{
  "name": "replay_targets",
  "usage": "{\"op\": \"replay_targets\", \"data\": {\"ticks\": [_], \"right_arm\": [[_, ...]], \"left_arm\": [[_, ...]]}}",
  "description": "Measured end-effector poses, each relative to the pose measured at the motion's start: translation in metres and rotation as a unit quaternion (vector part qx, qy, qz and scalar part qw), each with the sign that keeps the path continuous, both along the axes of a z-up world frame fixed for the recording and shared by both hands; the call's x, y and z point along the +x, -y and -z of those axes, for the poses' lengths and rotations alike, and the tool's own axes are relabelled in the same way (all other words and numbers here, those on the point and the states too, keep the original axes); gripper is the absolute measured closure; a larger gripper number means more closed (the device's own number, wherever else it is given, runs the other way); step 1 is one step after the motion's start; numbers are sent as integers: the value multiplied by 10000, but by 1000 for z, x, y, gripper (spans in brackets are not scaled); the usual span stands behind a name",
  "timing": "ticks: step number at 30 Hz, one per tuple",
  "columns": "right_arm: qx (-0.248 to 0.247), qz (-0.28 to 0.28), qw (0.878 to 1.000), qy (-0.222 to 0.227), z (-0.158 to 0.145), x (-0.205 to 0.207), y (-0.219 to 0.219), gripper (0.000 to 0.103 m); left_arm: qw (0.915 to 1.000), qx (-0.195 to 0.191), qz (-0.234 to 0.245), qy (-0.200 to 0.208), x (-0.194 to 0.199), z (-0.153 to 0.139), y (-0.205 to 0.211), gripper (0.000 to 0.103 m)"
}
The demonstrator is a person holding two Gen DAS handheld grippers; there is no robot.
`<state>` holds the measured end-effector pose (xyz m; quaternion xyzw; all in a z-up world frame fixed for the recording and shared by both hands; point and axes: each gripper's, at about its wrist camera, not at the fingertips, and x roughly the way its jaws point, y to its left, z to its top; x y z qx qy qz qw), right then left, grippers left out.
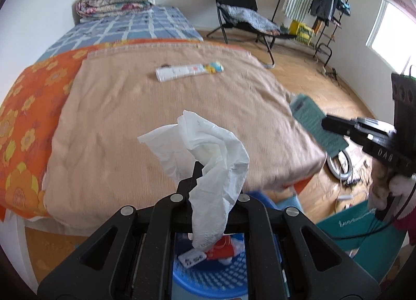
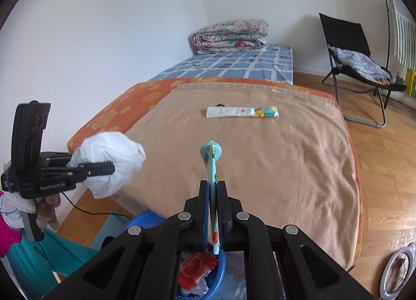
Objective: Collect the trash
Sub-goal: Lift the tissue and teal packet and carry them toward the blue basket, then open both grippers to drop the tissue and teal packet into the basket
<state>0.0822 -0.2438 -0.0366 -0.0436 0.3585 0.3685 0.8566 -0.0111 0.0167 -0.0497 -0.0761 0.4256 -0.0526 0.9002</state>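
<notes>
My left gripper (image 1: 205,172) is shut on a crumpled white tissue (image 1: 208,149), held over the front edge of the bed. Under it stands a blue mesh basket (image 1: 223,276) with a red wrapper (image 1: 221,249) and a small white pack inside. My right gripper (image 2: 212,184) is shut on a flat teal wrapper (image 2: 211,159) standing upright between its fingers, above the basket's rim (image 2: 222,271). In the right wrist view the left gripper (image 2: 110,168) and its tissue (image 2: 114,159) are at the left. A long white and yellow package (image 2: 241,112) lies on the tan blanket (image 2: 260,164).
The bed runs back to a blue checked sheet (image 2: 234,66) and a folded quilt (image 2: 231,33) by the wall. A black folding chair (image 2: 356,66) stands on the wooden floor at the right. A clothes rack (image 1: 325,8) and a white ring (image 1: 340,167) on the floor are further right.
</notes>
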Motion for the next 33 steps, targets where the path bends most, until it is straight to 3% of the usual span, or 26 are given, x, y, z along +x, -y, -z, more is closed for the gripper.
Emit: {"op": "replay_targets", "data": {"ticks": [10,21,33], "right_arm": [[-258,-313,9988,-278,30,-22,-12,100],[-581,-748,9931,-685,63,-43,-30,100],[-813,-970,9873,-958,84,-53,-39,100]], "left_arm": [[9981,-49,142,-595,-32,46,1,95],[9903,-33,471,-1308,-53,95,21,95],[9846,43,710,-1595,-58,111,37,95]]}}
